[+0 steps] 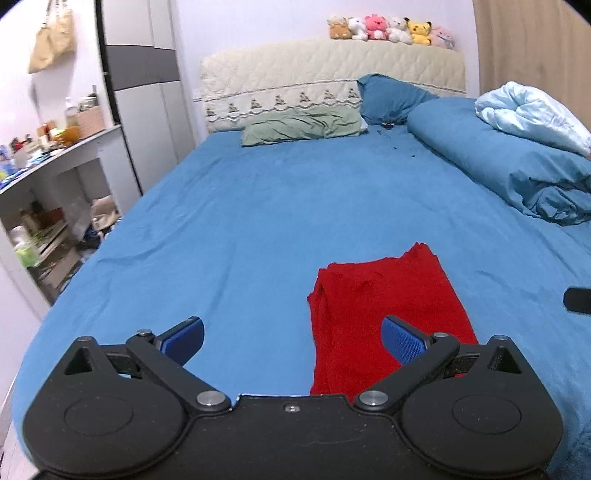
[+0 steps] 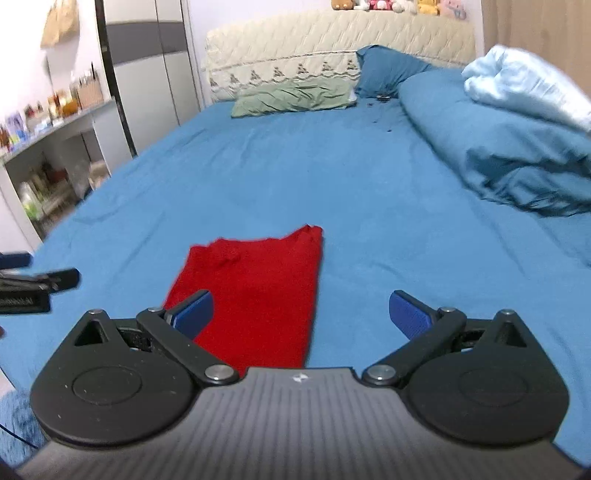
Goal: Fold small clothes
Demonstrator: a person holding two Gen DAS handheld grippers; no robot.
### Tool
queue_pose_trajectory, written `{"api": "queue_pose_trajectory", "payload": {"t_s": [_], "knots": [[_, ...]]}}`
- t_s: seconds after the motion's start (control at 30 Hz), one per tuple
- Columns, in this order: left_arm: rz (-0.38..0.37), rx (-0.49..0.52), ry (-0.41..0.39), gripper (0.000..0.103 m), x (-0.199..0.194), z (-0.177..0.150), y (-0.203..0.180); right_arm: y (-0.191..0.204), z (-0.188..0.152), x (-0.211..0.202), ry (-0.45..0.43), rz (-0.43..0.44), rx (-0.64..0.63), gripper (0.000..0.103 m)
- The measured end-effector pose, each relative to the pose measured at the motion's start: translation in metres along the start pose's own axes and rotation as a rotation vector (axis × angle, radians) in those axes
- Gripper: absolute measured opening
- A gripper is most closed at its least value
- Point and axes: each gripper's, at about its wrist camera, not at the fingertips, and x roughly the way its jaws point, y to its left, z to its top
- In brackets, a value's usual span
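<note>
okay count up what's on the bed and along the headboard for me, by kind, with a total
Red garment: 1
Pillows: 2, green and blue
Rolled blue duvet: 1
Light blue blanket: 1
Plush toys on the headboard: 6
Total: 11

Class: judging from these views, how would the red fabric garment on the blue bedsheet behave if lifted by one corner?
The red fabric garment would probably droop limply, since it lies flat with soft wrinkles. It looks thin, so likely light. Its folded layers might slide open over the blue bedsheet.
</note>
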Motion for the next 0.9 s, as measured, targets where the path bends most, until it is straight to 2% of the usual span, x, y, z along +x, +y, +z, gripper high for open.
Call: {"api": "queue_pose_trajectory", "payload": {"t_s": [0.23, 0.53, 0.9], "knots": [[-0.026, -0.037, 0.027, 0.103, -0.035, -0.029, 0.004, 0.022, -0.036, -0.038, 0.08, -0.092, -0.002, 0.103], [-0.046, -0.012, 0.105, 0.103, -0.042, -0.063, -0.005, 0.025, -0.075, -0.051, 0.162, -0.119, 0.012, 0.103], [-0.045, -0.006, 0.077, 0.103, -0.051, -0.068, -0.009, 0.027, -0.088, -0.054, 0.186, -0.13, 0.025, 0.103]]}}
